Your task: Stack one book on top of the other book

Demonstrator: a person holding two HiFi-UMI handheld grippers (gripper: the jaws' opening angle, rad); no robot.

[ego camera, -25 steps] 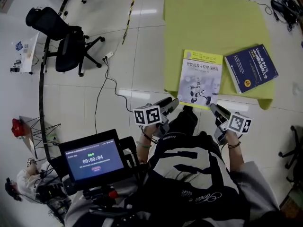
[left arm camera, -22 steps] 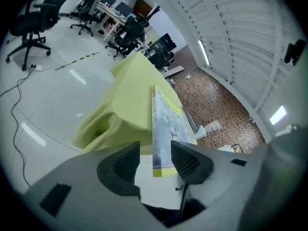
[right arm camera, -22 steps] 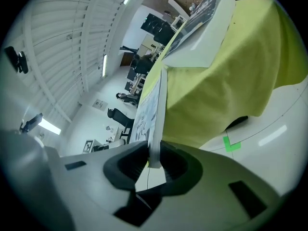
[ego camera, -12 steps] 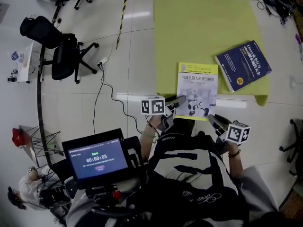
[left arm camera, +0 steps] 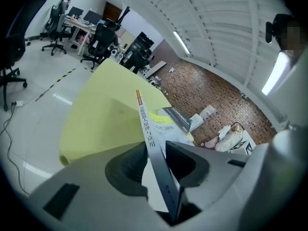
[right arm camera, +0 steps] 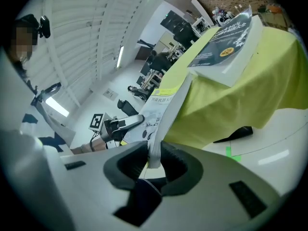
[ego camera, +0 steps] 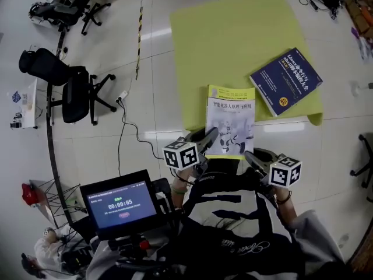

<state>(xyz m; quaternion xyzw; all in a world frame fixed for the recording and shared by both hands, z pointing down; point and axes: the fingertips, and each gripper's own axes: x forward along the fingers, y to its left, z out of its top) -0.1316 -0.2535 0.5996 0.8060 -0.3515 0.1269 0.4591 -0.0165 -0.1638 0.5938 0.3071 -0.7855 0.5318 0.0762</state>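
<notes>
At the cloth's (ego camera: 233, 34) edge, the yellow book (ego camera: 230, 118), pinched by right gripper (ego camera: 249, 155), has just been clamped by left gripper (ego camera: 208, 136); lifting seems enabled.

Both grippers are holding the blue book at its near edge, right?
Not the blue one. In the head view the left gripper and right gripper both hold the yellow book at its near edge; the left fingers have just been closing on it. The blue book lies untouched on the yellow-green cloth.
</notes>
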